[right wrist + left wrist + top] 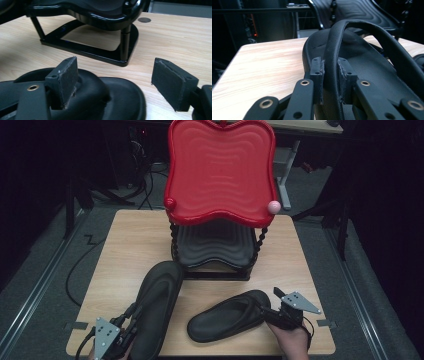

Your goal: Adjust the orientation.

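Two black sandals lie on the wooden table [130,245]. The left sandal [160,292] points away from me, and my left gripper [131,316] is shut on its strap. In the left gripper view the strap [332,57] runs upright between the two pads, and the left gripper [331,72] pinches it above the sandal's footbed [367,62]. The right sandal [227,317] lies slantwise near the front edge. My right gripper [268,312] stands open at its near end. In the right gripper view one pad [63,77] is over the sandal [107,100] and the other pad [172,82] hangs apart over bare wood.
A two-tier rack stands at the middle back of the table, with a red wavy tray [220,170] on top and a black tray [215,242] below. Its black base frame [85,50] lies just beyond the right sandal. Dark floor and cables surround the table.
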A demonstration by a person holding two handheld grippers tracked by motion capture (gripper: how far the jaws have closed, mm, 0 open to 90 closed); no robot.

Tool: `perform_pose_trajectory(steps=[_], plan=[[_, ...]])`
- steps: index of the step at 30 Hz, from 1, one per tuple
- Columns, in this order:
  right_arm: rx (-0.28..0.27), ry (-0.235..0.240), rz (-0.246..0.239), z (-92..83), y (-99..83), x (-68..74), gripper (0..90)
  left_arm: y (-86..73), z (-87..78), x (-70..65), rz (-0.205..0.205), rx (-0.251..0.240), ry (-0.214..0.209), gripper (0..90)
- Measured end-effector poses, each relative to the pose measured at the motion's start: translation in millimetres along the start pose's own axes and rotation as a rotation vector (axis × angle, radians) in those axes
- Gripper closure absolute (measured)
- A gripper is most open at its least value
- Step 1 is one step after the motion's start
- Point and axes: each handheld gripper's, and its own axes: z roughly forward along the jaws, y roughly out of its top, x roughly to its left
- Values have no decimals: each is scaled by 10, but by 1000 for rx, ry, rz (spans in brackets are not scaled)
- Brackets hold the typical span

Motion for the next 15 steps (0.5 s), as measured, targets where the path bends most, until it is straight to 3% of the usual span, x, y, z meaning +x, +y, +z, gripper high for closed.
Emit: perform_pose_trajectory(steps=[8,12,15], plan=[[-10,35,-8,-32,32,229,229,79,231,-275,21,-19,-61,774],[-13,64,-1,-22,56,358,234,151,345,-420,59,-28,-96,774],[-13,77,-8,12,86,448,234,183,410,-499,62,-34,-110,777]])
